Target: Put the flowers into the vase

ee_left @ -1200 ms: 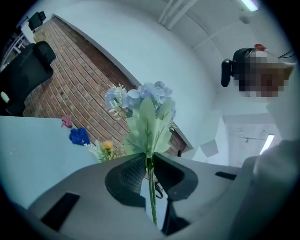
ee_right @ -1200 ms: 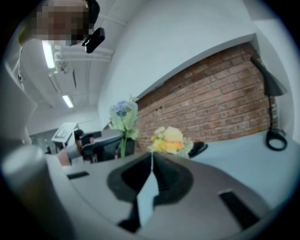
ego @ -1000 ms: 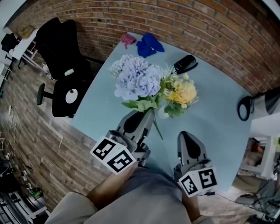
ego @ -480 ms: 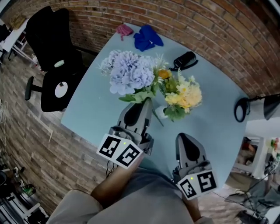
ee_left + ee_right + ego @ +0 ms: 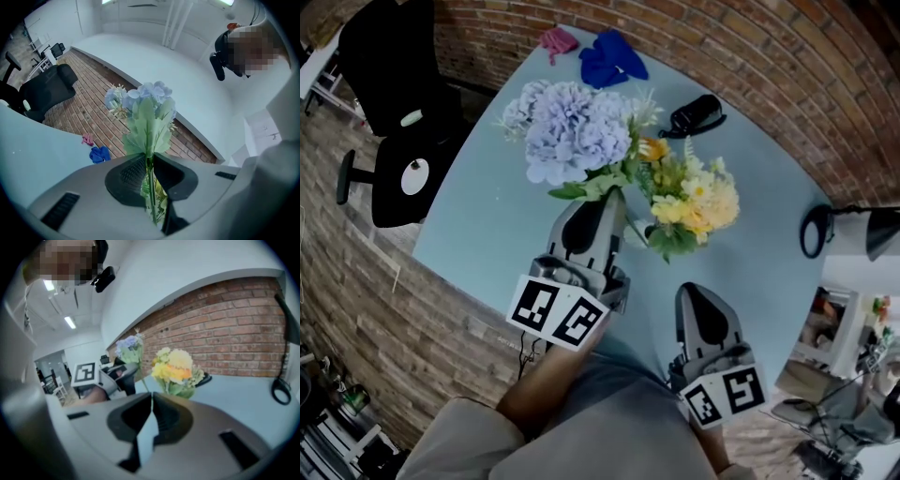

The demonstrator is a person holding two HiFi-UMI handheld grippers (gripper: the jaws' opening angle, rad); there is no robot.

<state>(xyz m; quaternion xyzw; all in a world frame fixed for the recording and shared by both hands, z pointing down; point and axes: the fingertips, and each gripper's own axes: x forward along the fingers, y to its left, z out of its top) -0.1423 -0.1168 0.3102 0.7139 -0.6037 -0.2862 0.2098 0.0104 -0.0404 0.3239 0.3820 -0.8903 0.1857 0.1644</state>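
One pale blue table (image 5: 487, 225) fills most of the head view, set against a brick wall (image 5: 750, 56) with a black office chair (image 5: 394, 103) off its far left corner. Above the table, the blue flowers (image 5: 572, 131) ride on a single thin stem (image 5: 150, 187), which the left gripper (image 5: 614, 202) pinches between jaws closed narrowly on it. The grip sits low on the stem, apparently to keep the heavy head upright and leave the stem's end free for lowering.

Just beside them, the yellow bouquet (image 5: 698, 202) already stands in place. The vase itself is hidden under its leaves, so its mouth cannot be made out. That crowded foliage looks like the main obstacle, since the stem must be threaded down between the blooms.

The right gripper (image 5: 694, 292) hangs nearer the person, jaws pressed together on nothing, clear of the flowers.

Well apart at the far edge lie a blue cloth (image 5: 612, 58), a pink cloth (image 5: 555, 39) and a small black object (image 5: 694, 114), with a black lamp (image 5: 825, 230) at the right. None blocks the way.
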